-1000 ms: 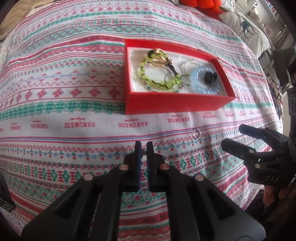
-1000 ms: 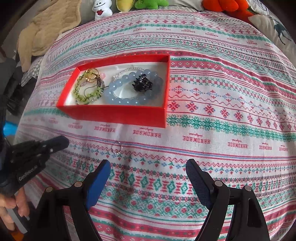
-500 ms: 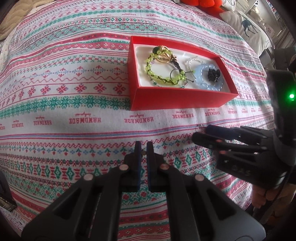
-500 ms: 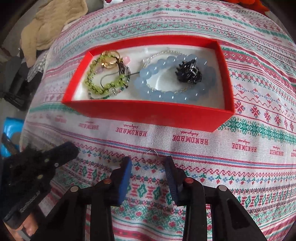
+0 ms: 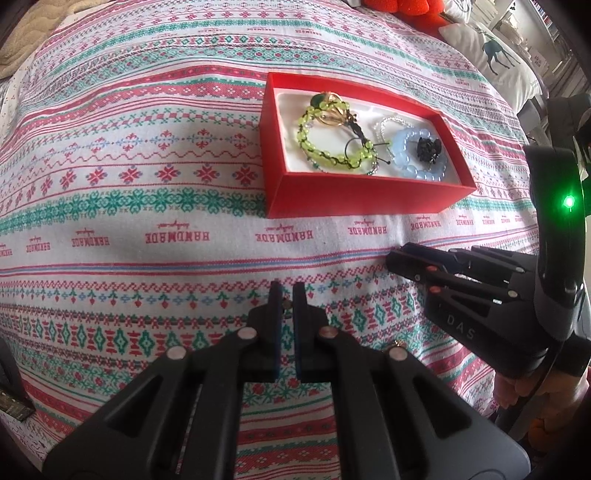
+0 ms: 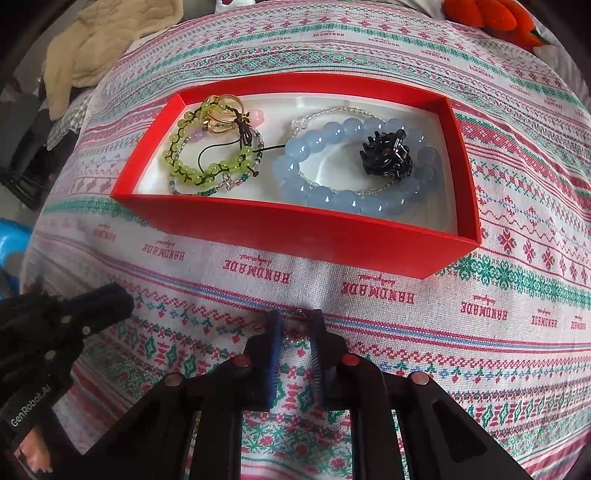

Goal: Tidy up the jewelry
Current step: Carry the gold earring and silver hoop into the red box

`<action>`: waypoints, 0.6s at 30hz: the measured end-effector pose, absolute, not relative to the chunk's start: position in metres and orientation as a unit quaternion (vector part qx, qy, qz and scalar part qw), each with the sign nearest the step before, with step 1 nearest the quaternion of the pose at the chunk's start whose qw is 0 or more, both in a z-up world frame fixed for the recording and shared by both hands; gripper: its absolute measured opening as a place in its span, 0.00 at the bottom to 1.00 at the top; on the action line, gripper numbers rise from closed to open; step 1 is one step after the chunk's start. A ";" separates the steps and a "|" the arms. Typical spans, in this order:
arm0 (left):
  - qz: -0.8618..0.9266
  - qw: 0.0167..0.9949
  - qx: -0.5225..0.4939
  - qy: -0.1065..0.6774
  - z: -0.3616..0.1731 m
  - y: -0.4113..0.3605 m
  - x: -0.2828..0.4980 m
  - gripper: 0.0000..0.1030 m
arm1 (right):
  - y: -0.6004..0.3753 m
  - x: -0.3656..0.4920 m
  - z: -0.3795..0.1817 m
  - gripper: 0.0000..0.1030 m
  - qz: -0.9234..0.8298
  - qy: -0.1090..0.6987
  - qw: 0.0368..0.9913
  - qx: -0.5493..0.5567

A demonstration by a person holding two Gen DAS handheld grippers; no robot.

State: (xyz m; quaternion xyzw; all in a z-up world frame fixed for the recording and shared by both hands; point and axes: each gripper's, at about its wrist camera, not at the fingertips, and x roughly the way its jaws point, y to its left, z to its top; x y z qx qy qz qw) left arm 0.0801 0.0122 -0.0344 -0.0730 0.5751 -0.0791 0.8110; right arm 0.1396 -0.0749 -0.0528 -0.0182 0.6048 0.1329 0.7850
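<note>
A red box (image 6: 306, 236) (image 5: 354, 199) sits on the patterned cloth, holding a green bead bracelet (image 6: 192, 166), gold rings (image 6: 221, 110), a blue bead bracelet (image 6: 325, 192) and a black hair claw (image 6: 386, 155). My right gripper (image 6: 295, 325) is low on the cloth just before the box, its jaws narrowed around a small silver ring (image 6: 295, 338), which lies between the fingers. It also shows in the left wrist view (image 5: 402, 258). My left gripper (image 5: 286, 295) is shut and empty, hovering over the cloth left of the right one.
A beige blanket (image 6: 107, 48) lies at the far left, orange plush toys (image 6: 491, 18) and a deer-print pillow (image 5: 495, 55) at the back. A blue object (image 6: 11, 240) sits past the cloth's left edge.
My right gripper moved forward and down to the silver ring and its jaws closed in around it. The left gripper stayed shut and barely moved.
</note>
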 end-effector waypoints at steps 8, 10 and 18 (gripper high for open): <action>-0.080 0.814 -0.071 0.571 -0.029 0.011 0.081 0.06 | -0.093 0.131 -0.042 0.14 0.135 0.601 0.787 -0.014; -0.081 0.815 -0.072 0.569 -0.026 0.011 0.082 0.06 | -0.096 0.130 -0.039 0.14 0.137 0.600 0.788 -0.012; -0.088 0.823 -0.076 0.556 -0.013 0.013 0.082 0.06 | -0.105 0.118 -0.015 0.14 0.154 0.585 0.796 -0.001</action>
